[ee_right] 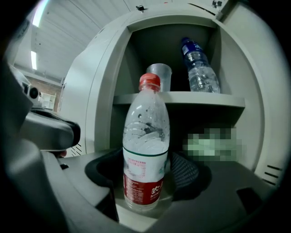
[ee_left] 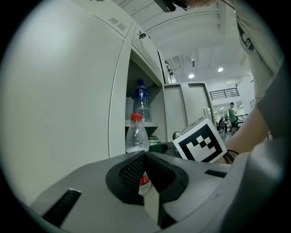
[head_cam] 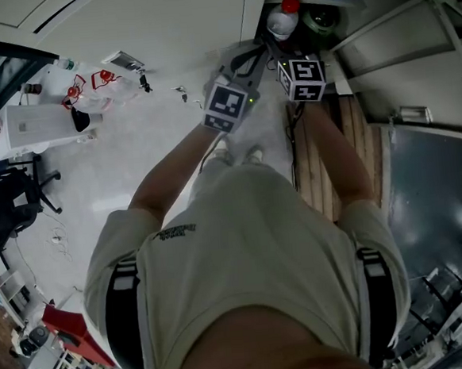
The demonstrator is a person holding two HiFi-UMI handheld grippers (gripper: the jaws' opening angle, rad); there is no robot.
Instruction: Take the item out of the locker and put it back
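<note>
Right gripper (ee_right: pixel 146 179): jaws wide apart, straddling the upright bottle (ee_right: pixel 145 136) at frame centre, pads apparently not pressing it. Bottle stands at the locker (ee_right: pixel 102 91) mouth, below the shelf (ee_right: pixel 204 98), long axis vertical. Left gripper (ee_left: pixel 144 169) closed, empty, farther off.

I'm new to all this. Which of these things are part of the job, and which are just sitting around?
Job: red-capped bottle between the open jaws of the right gripper; open locker.
Lying about: blue-capped bottle and clear cup on the upper shelf; plastic bags on the floor.
</note>
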